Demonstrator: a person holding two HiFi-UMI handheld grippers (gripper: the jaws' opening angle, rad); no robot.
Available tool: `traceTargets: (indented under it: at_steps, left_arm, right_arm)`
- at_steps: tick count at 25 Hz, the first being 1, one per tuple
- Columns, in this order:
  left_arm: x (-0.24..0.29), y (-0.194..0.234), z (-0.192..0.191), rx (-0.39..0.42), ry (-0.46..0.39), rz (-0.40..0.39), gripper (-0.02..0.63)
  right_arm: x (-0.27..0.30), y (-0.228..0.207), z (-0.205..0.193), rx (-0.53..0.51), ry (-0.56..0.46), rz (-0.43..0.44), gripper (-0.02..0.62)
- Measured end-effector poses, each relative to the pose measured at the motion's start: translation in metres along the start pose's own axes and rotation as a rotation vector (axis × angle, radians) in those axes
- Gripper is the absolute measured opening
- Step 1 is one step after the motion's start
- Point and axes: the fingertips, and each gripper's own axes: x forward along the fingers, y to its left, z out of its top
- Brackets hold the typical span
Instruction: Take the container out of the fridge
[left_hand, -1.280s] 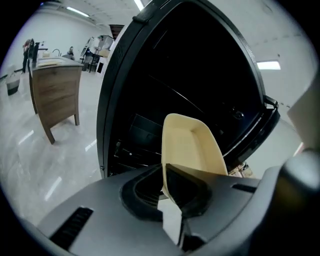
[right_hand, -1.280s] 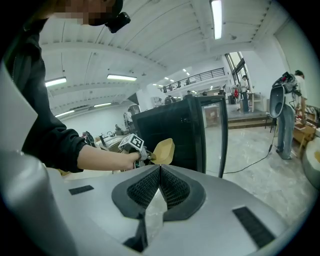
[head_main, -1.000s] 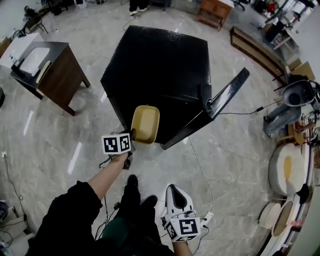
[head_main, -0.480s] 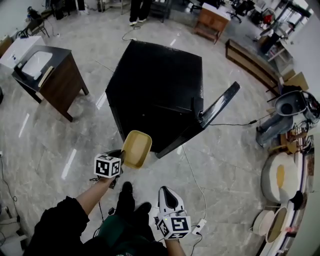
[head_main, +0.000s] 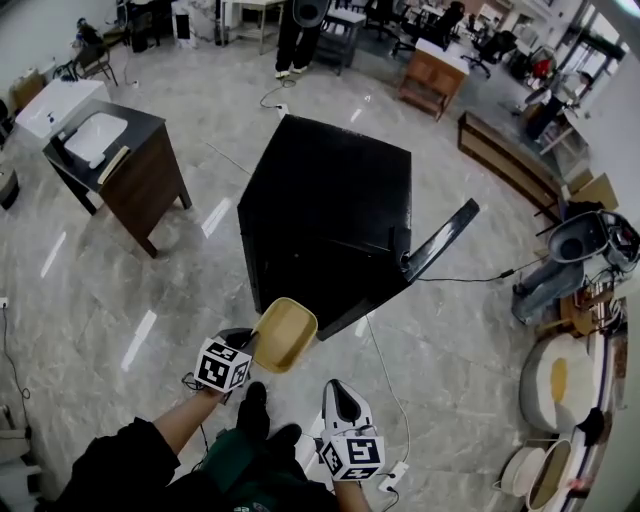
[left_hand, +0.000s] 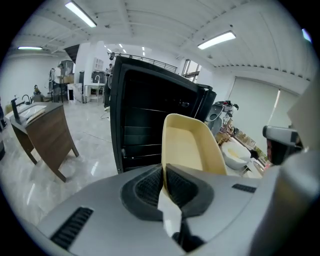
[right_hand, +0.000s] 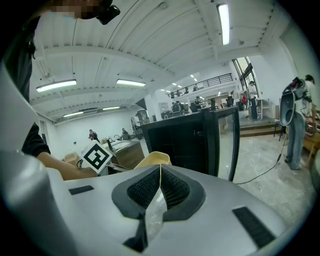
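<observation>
"Container (head_main: 283, 334): where is it?"

"Clear of the fridge (head_main: 330, 210), held in the air above the floor (head_main: 120, 290), just in front of the open door (head_main: 440, 238). The left gripper (head_main: 250, 346) is clamped on the rim at the tub's near end. The right gripper (head_main: 336, 390) hangs lower, apart from it, jaws pressed together on nothing."

"Which way does it lie?"

"Its long axis runs from the left gripper out toward the fridge. The hollow side is turned mostly upward, and it looks empty."

"So what step is this?"

"The removal looks all but done. The next move likely calls for a steady carry to a resting place, perhaps with the free gripper shutting the door."
</observation>
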Motion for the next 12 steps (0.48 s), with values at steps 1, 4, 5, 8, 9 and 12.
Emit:
traceTargets:
  at_steps: [1,4,5,8,9,12]
  left_arm:
    - [-0.004,-0.005,0.002,0.016,-0.003,-0.003,0.021]
    - [-0.013,-0.020,0.006,0.079,-0.001,-0.015,0.021]
    - [-0.015,-0.025,0.006,0.107,0.003,-0.021,0.021]
    - [-0.022,-0.035,0.004,0.160,0.003,-0.023,0.021]
    - [-0.024,-0.037,0.004,0.160,-0.001,-0.022,0.021]
    - [-0.030,-0.043,0.003,0.154,-0.007,-0.020,0.021]
  right_arm:
    - [0.000,0.000,0.004,-0.006,-0.004,0.002,0.035]
    - [0.000,0.000,0.012,-0.018,-0.017,0.014,0.034]
    - [0.001,0.002,0.014,-0.021,-0.022,0.018,0.034]
    - [0.001,0.004,0.016,-0.036,-0.030,0.023,0.034]
    - [0.001,0.003,0.015,-0.037,-0.031,0.022,0.034]
    - [-0.001,-0.001,0.014,-0.034,-0.031,0.022,0.034]
